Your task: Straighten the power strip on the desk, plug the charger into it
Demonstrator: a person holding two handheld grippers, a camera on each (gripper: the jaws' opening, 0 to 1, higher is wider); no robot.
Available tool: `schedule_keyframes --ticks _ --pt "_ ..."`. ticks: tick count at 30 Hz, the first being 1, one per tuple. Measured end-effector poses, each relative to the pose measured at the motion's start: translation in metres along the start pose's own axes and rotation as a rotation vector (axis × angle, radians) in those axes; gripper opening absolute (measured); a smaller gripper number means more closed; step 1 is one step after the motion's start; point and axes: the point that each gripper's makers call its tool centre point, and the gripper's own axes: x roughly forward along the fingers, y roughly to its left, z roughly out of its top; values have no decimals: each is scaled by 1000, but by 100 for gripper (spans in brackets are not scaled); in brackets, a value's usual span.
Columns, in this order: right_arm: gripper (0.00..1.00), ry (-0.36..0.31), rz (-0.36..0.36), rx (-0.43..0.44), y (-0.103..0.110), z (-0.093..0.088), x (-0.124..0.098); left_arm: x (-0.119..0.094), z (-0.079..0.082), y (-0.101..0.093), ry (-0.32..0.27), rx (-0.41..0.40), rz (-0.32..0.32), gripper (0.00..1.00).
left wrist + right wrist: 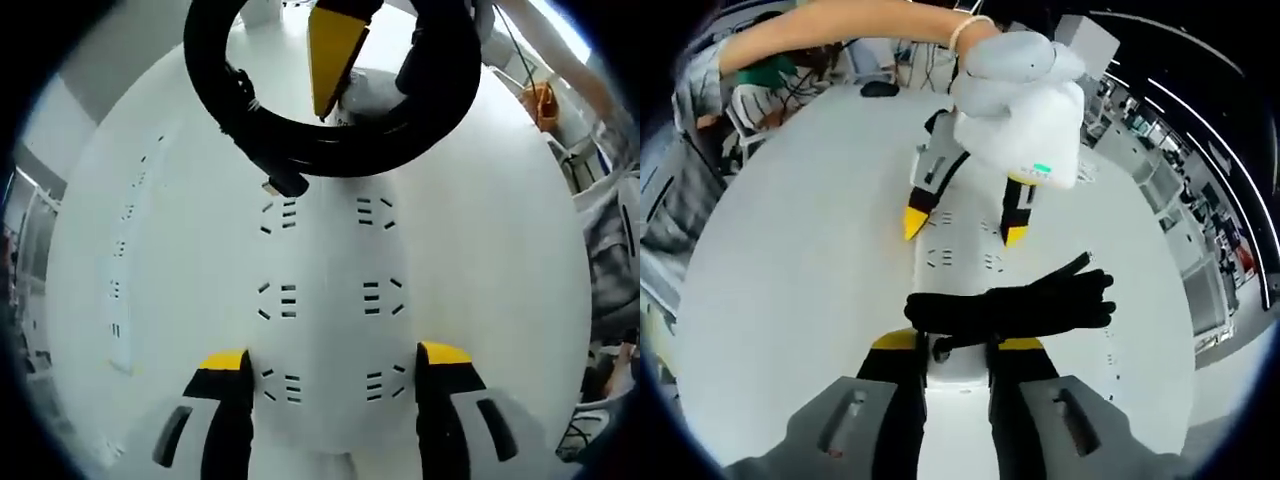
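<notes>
While power strip [328, 300] lies between left tool [335, 372] | unplugged charger cable [1010, 305] across right tool [958, 345]

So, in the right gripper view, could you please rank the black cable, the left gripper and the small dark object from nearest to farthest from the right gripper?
1. Black cable, lying across the tips of the right gripper.
2. Left gripper, farther along the power strip.
3. Small dark object, at the far edge of the table.

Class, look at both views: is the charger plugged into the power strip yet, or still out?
Still out. The power strip's visible sockets are empty; the black cable coil lies loose across its end between the right gripper's jaws.
</notes>
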Motion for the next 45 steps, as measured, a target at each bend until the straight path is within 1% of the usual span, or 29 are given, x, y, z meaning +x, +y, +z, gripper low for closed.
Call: schedule_keyframes --ticks 1,2,5,7,8,10,11,12,13,14,15,16,18,20,22,23,24,25,26,27,28,29,30,31,32,35,37,41,45 --pt "20 22 -8 -55 2 0 0 0 0 0 0 2 0 65" --pt "20 34 -17 -66 3 1 1 0 0 1 2 3 0 65" --pt "20 11 22 -37 -4 -2 1 1 1 0 13 6 1 64" --pt "20 18 22 -34 -5 -2 4 1 1 2 24 5 1 65" --pt "20 33 9 -53 -6 -2 4 1 0 2 25 6 1 64" --pt "20 76 -33 -47 -4 -3 5 2 2 0 26 10 1 64" --pt "20 114 -55 -106 -1 -3 5 2 2 0 26 11 1 64" --pt "20 147 -77 -112 1 -4 5 2 2 1 27 14 1 64" --pt "20 159 -71 -121 1 -4 7 2 1 1 28 18 1 64" --pt "20 143 -56 -97 -1 -3 8 2 1 1 29 19 1 64" --pt "20 108 -9 -67 -5 -4 8 2 1 1 30 22 1 64" --pt "20 94 -6 -23 -7 -5 9 2 1 2 34 25 1 64" --pt "20 103 -20 -29 -7 -5 10 2 1 2 41 30 1 64" --pt "20 174 -70 -110 -4 -7 10 2 2 1 41 35 1 65" --pt "20 118 -33 -70 -4 -5 11 2 2 1 41 39 0 65" --pt "20 67 -4 10 -8 -9 9 3 2 0 41 41 -1 65" --pt "20 25 14 -14 -8 -9 8 3 2 0 43 41 -1 65" --pt "20 14 -16 -19 -8 -9 7 3 2 -2 46 43 0 65" --pt "20 38 -57 -20 -7 -10 7 3 2 -3 47 44 0 65" --pt "20 86 -94 -75 -3 -11 8 4 2 -4 44 45 -1 65" --pt "20 115 -134 -133 -3 -9 8 4 3 -5 41 46 -2 65" --pt "20 97 -116 -90 -2 -9 9 4 2 -4 40 48 -3 65" --pt "21 50 -66 -41 -1 -7 10 4 3 -4 42 50 -3 65" --pt "21 27 -32 -50 -1 -7 10 4 3 -4 45 52 -2 65" --pt "21 31 -40 -40 -6 -10 9 5 4 -6 51 52 -1 65" --pt "21 50 -38 -35 -3 -8 11 5 3 -7 58 57 -2 65" --pt "21 74 -14 -30 -3 -10 12 5 3 -9 61 63 -1 65" --pt "21 121 -3 -2 -2 -11 14 5 3 -12 45 67 -4 66" --pt "21 95 -31 31 0 -10 11 5 3 -15 -1 70 -15 66"
